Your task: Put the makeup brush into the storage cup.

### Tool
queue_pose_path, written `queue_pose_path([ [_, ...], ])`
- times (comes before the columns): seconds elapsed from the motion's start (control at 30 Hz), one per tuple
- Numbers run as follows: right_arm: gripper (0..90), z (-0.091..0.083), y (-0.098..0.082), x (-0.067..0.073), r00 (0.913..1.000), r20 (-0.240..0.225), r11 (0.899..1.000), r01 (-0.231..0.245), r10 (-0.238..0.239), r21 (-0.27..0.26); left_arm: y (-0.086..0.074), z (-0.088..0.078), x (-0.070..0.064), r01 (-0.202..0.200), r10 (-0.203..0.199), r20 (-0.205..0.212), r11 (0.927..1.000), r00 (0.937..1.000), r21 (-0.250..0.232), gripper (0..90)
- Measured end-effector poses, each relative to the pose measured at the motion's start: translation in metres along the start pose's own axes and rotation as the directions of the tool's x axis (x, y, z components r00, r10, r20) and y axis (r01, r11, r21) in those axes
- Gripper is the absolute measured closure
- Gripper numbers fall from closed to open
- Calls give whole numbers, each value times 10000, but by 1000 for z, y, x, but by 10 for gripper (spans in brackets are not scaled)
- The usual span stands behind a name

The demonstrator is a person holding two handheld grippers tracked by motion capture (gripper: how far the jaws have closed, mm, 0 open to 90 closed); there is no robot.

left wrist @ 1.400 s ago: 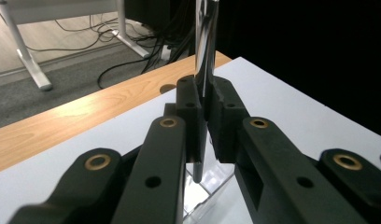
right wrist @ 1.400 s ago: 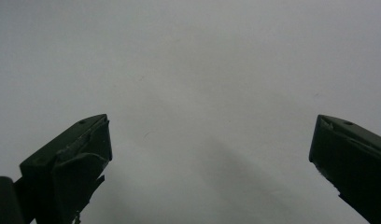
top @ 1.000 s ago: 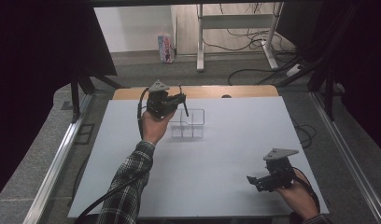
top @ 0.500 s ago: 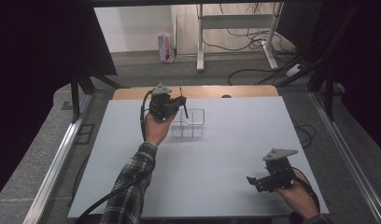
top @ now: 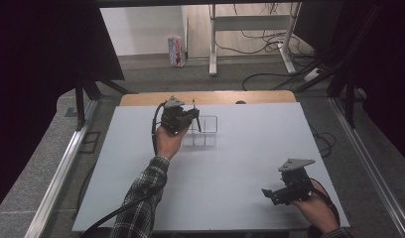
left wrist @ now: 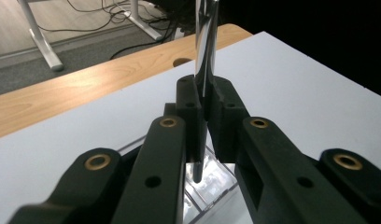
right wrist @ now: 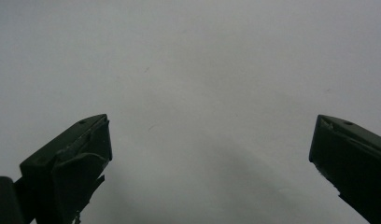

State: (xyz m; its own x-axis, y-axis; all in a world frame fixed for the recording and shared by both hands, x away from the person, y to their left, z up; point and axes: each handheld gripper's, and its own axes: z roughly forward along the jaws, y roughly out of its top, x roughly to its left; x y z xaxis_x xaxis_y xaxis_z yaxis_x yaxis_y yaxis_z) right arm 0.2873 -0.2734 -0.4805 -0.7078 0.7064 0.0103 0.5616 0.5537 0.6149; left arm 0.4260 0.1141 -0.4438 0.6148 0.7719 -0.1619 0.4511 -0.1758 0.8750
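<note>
My left gripper sits over the far left part of the white table, its jaws pinching a thin dark rod that stands upright. In the left gripper view the rod's lower end hangs over a cell of the clear plastic rack — whether it touches the bottom I cannot tell. Behind the rack runs the wooden strip. Well apart, at the near right corner, my right gripper rests low over bare table — its jaws spread wide, holding nothing.
</note>
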Motion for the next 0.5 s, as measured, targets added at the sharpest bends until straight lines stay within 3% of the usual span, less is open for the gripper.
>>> queue_pose_path([
  [0.5,0,2,0,1,9999,23,9998,138,-139,154,-13,4,-1,-16,15,28,9999,10000,157,835],
])
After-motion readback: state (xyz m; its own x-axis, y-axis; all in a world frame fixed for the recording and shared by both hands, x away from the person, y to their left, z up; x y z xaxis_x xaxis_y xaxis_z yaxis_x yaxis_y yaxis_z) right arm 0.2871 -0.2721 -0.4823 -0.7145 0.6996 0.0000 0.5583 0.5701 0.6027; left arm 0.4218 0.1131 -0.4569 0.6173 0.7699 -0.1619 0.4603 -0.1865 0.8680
